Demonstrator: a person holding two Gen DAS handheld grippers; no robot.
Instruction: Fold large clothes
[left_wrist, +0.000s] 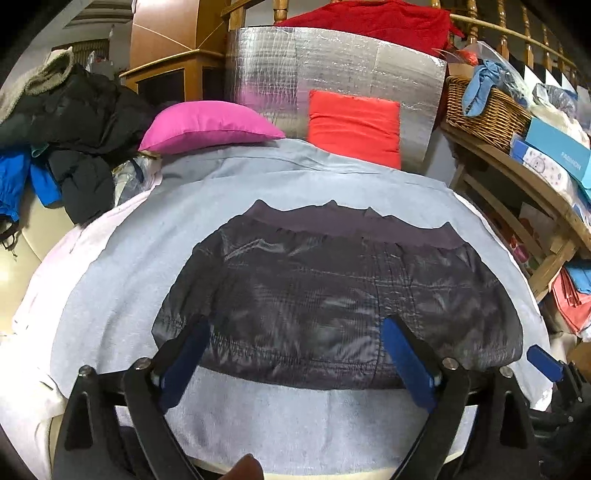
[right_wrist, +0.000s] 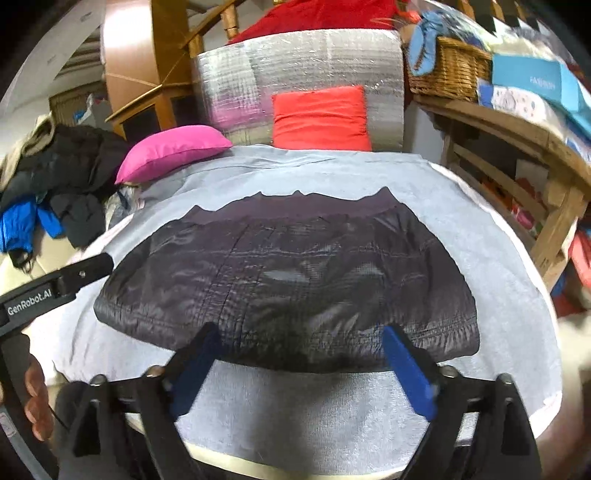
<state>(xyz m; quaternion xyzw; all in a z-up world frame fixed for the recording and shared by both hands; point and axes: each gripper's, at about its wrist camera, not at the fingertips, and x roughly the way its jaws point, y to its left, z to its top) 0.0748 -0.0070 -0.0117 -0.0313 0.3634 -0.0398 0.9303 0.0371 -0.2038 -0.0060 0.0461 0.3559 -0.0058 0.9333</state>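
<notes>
Item: dark quilted jacket, folded, centred on the sheet-covered worktop. Likely soft, puffy, slippery (springs back); grasp near-edge hem corners. Left gripper and right gripper both spread, empty.

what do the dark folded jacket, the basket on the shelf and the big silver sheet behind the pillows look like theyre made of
Dark folded jacket: probably thin nylon or polyester shell with padding; it shines, crinkles and has quilted stitch lines.
Basket: woven wicker or rattan, tan and matte, weave visible.
Silver sheet: looks like foil-faced insulation; reflective surface with a grid pattern.
</notes>
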